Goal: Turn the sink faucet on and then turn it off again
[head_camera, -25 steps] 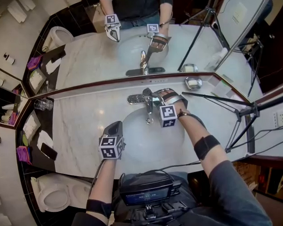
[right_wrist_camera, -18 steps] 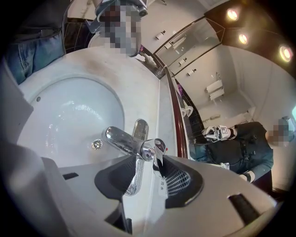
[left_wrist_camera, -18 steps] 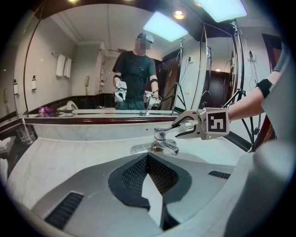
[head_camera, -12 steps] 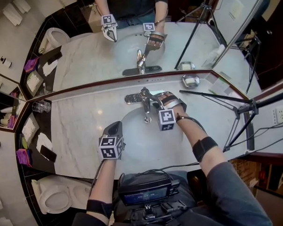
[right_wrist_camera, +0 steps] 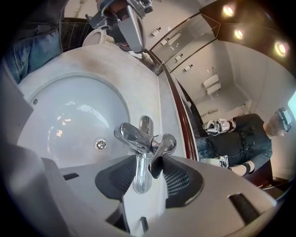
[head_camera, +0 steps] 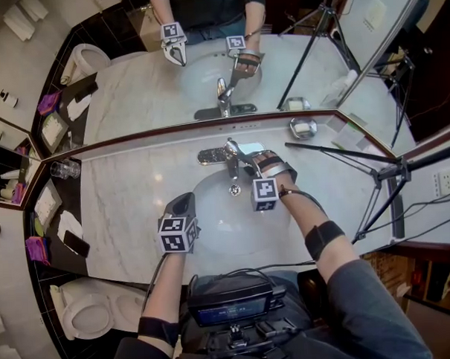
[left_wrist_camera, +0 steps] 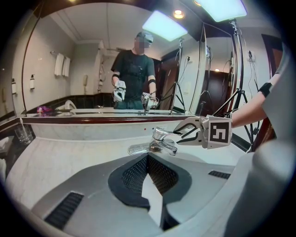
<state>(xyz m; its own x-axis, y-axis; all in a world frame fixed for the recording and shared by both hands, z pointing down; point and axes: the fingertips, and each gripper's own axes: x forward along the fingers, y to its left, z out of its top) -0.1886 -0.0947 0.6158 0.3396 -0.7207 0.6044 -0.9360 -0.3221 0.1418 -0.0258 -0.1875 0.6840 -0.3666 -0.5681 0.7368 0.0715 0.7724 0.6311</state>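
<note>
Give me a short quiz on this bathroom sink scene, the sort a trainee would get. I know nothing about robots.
1. True or false: the left gripper has its jaws shut and holds nothing.
2. Which thing is the right gripper nearest?
A. the chrome faucet
B. the soap dish
C. the toilet
3. Fill the gap: at the faucet's lever handle, the right gripper's jaws stand ___.

Key: 1 true; 2 A; 3 open.
</note>
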